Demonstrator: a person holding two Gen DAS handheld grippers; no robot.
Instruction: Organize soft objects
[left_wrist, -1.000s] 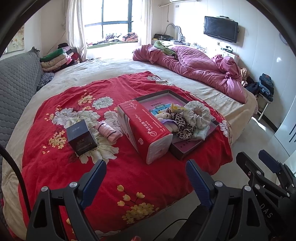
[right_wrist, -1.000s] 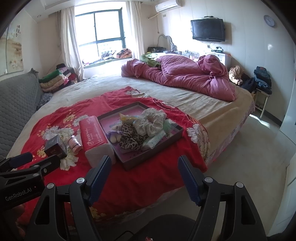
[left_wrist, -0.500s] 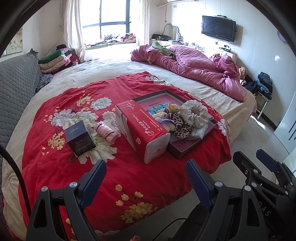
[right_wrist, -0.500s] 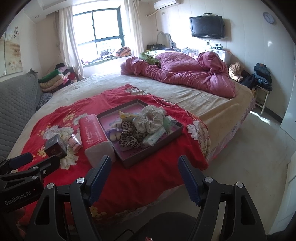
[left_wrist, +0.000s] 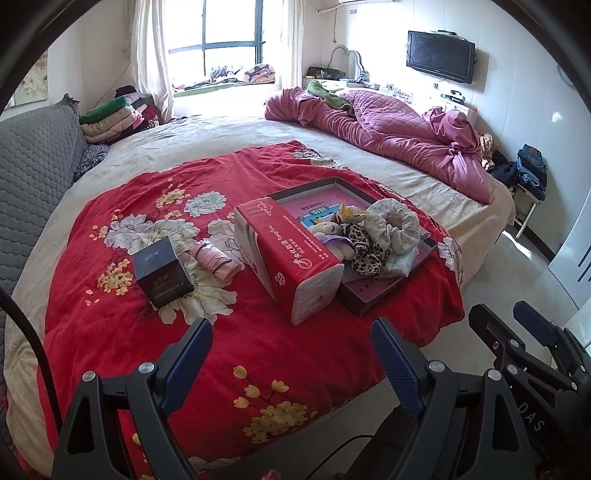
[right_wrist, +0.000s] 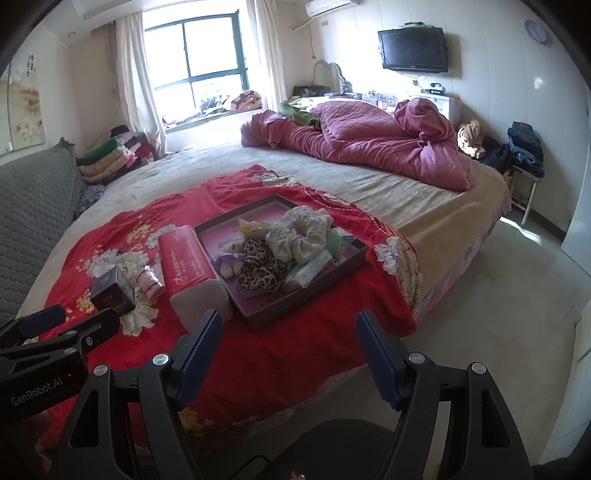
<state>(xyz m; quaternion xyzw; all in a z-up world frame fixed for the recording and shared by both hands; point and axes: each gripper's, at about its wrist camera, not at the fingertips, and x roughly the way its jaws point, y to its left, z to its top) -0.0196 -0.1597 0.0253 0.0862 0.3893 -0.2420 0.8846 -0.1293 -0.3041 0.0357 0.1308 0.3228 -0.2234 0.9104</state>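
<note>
Both tools, left (left_wrist: 291, 354) and right (right_wrist: 288, 347), hang spread and empty; the pink roll (left_wrist: 216, 258) lies ahead-left, nearer the left, outside the tray (right_wrist: 314, 295).

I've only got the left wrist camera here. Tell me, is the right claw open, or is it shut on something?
Observer: The right claw is open, with nothing between its fingers.
Operator: Is anything hidden behind the pale scrunchie?
Observer: Yes. A pale green soft item lies just beyond the pale scrunchie, inside the tray by its right-hand wall.
</note>
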